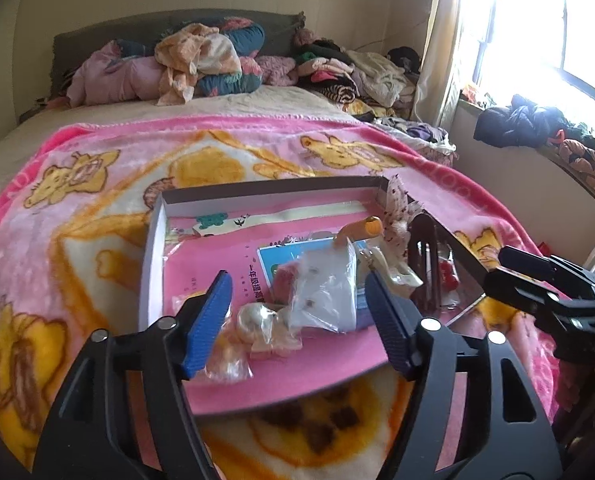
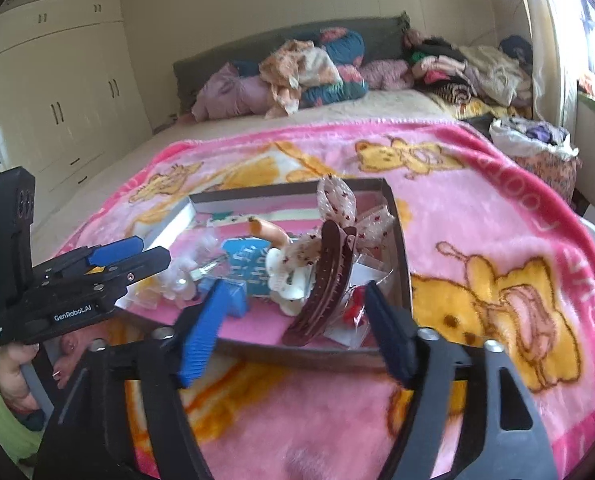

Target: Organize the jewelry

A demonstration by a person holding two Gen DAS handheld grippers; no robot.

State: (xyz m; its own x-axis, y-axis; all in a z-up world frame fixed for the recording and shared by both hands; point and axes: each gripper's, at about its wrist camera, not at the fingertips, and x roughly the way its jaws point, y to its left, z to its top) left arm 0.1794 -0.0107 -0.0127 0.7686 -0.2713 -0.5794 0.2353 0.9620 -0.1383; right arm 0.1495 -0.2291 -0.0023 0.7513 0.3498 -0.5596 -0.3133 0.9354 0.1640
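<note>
Blue-padded fingers [image 1: 213, 320] of the left gripper [image 1: 297, 300] hang spread wide over the near edge of the shallow box [image 1: 153, 264], grasping nothing. Its black body reads "GenRobot.AI" in white lettering when seen from the right wrist view, with a smaller label below it too blurred to read. The right gripper [image 2: 293, 320] is likewise released, its fingers parted just short of the box's near wall, around nothing.

Inside the box lies a pink booklet [image 1: 217, 272] with a line of Chinese characters I cannot make out clearly. On top of it sits the jewelry: a clear plastic bag [image 1: 325, 292] with small dark pieces in it, a pearl-toned ornament [image 1: 257, 320] in wrapping near the box's front, an orange tube-shaped piece [image 1: 361, 230] toward the back, a dotted sheer ribbon bow [image 2: 337, 208] against the box's right wall, a dark brown hair clip [image 2: 325, 280] standing tilted beside that, a white floral piece [image 2: 285, 284] next to the clip, and something small and red [image 2: 353, 308] at the box's front right corner.

The box rests on a pink blanket [image 2: 497, 220] printed with yellow cartoon bears, spread over a bed. Beyond the box, clothes and bedding [image 2: 297, 72] pile against a dark headboard; cream wardrobes [image 2: 57, 92] stand far left of it, a bright window [image 1: 537, 40] to its right.
</note>
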